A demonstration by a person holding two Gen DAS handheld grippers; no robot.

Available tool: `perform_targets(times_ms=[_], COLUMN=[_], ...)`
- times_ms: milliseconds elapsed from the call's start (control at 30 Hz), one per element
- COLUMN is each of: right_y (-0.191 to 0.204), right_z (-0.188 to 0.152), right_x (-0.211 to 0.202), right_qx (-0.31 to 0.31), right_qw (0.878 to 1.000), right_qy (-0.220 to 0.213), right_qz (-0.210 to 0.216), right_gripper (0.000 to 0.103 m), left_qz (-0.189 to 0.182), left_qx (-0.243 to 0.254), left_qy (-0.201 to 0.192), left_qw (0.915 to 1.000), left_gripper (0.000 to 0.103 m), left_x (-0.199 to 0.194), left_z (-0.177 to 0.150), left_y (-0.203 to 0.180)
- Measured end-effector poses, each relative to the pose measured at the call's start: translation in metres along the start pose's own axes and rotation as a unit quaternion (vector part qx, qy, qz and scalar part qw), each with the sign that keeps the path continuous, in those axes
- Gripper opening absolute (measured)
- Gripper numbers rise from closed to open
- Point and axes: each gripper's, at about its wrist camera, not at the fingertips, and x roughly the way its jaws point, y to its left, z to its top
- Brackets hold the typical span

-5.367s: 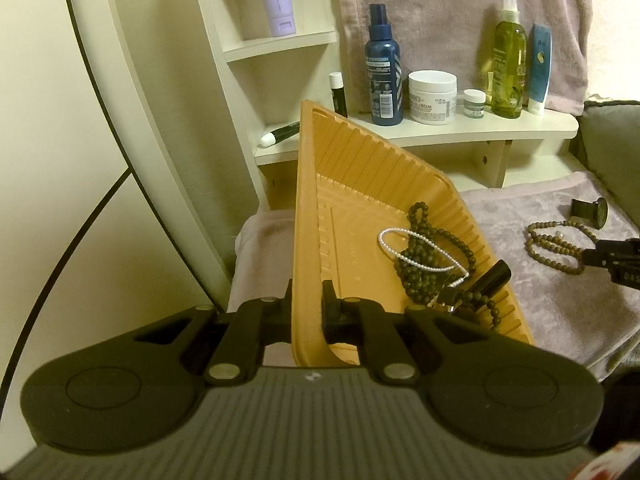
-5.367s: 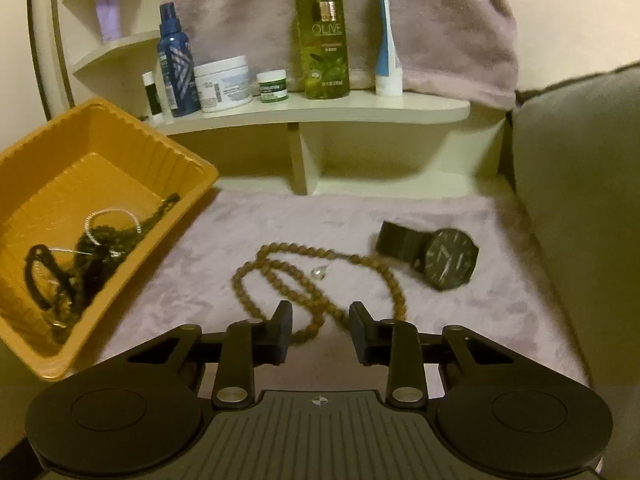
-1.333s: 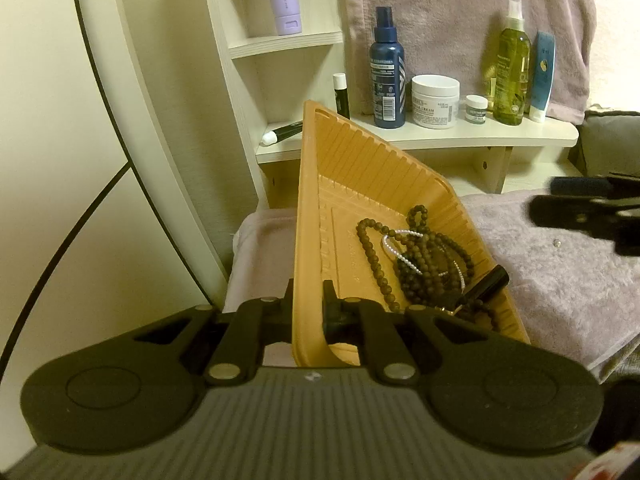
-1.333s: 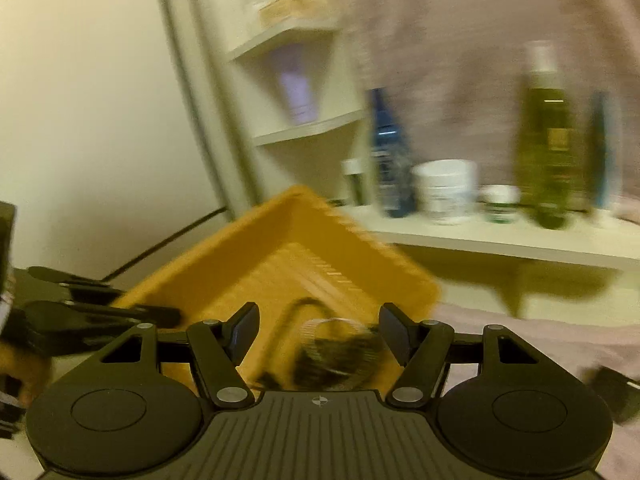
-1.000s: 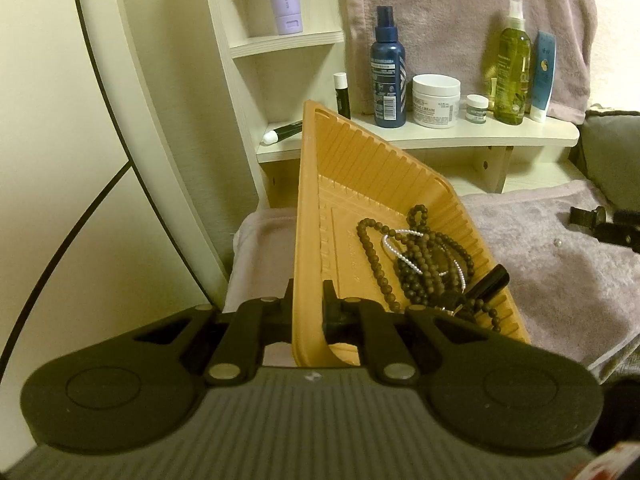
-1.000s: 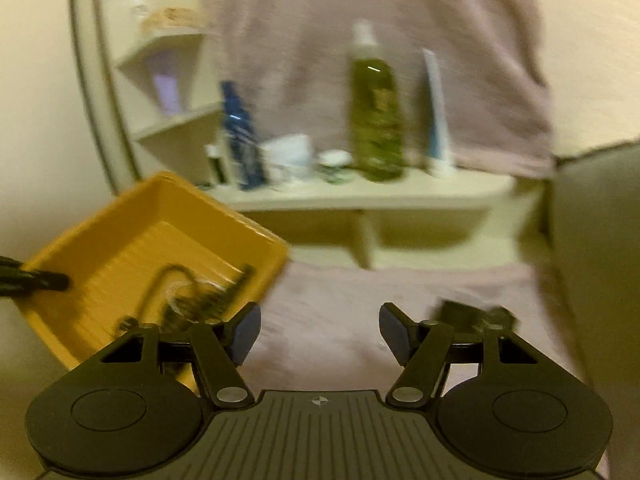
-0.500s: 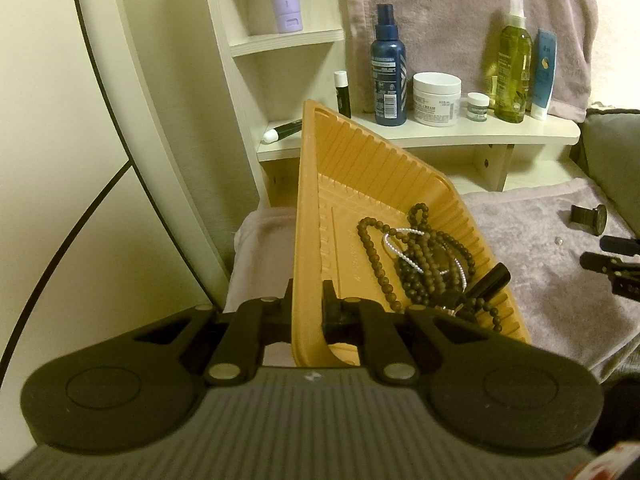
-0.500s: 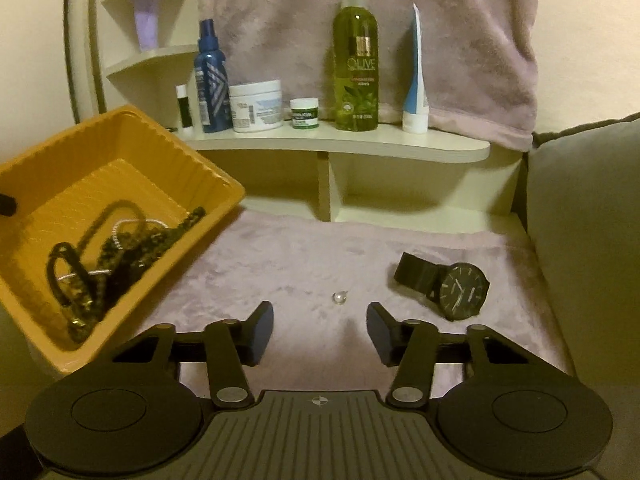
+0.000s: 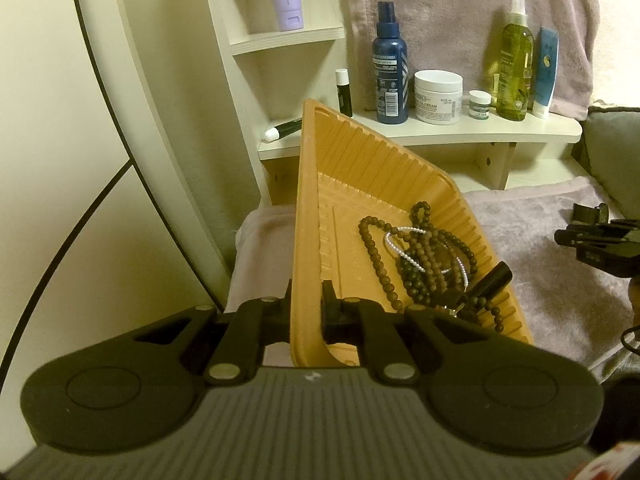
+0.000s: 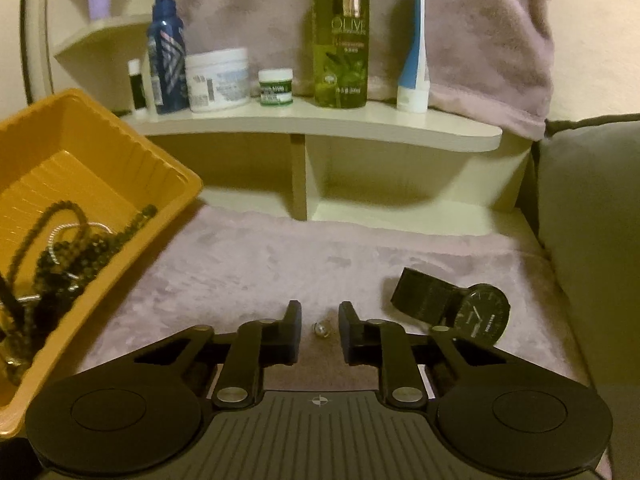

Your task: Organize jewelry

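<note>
My left gripper is shut on the near rim of an orange tray, holding it tilted. Inside lie dark bead strings and a pearl bracelet. In the right wrist view the same orange tray sits at the left. My right gripper hovers low over the mauve cloth, its jaws closing around a small clear bead that lies between the fingertips, untouched. A black watch lies just to the right. In the left wrist view the right gripper shows at the right edge.
A cream shelf behind carries a blue spray bottle, a white jar, a small green jar, an olive bottle and a tube. A grey-green cushion borders the cloth on the right.
The brown bead necklace went from the cloth into the tray. My right gripper swung back from the tray, dropped toward the cloth and narrowed around the small bead. The left gripper stayed put.
</note>
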Motion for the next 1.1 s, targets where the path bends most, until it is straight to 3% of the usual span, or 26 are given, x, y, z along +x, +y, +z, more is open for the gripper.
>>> perform_targets(times_ms=[200,333,533,633,867,1100], right_y=[0.004,0.005,0.008,0.02,0.076,0.128], right_z=[-0.004,-0.005,-0.001,0.005,0.033,0.045], right_x=[0.004,0.004,-0.004,-0.018,-0.053,-0.046], right_qx=[-0.001,-0.003,-0.008,-0.012,-0.031,-0.061], right_qw=[1.0,1.0,1.0,0.999,0.987,0.976], right_qy=[0.006,0.007,-0.006,-0.024,-0.067,-0.05], right_qz=[-0.004,-0.007,0.0,0.027,0.14,0.204], right_gripper=[0.016,0.009,0.008,0.008,0.008,0.008], left_qz=[0.0,0.0,0.0,0.0,-0.001,-0.004], left_qx=[-0.001,-0.001,0.0,0.0,-0.001,-0.003], left_qy=[0.001,0.0,0.0,0.0,0.0,-0.001], left_qw=[1.0,1.0,1.0,1.0,1.0,1.0], left_gripper=[0.008,0.008,0.008,0.008,0.008,0.008], left_x=[0.0,0.0,0.0,0.0,0.0,0.0], left_z=[0.0,0.0,0.0,0.0,0.0,0.0], left_y=[0.0,-0.001,-0.001,-0.001,-0.001,0.0])
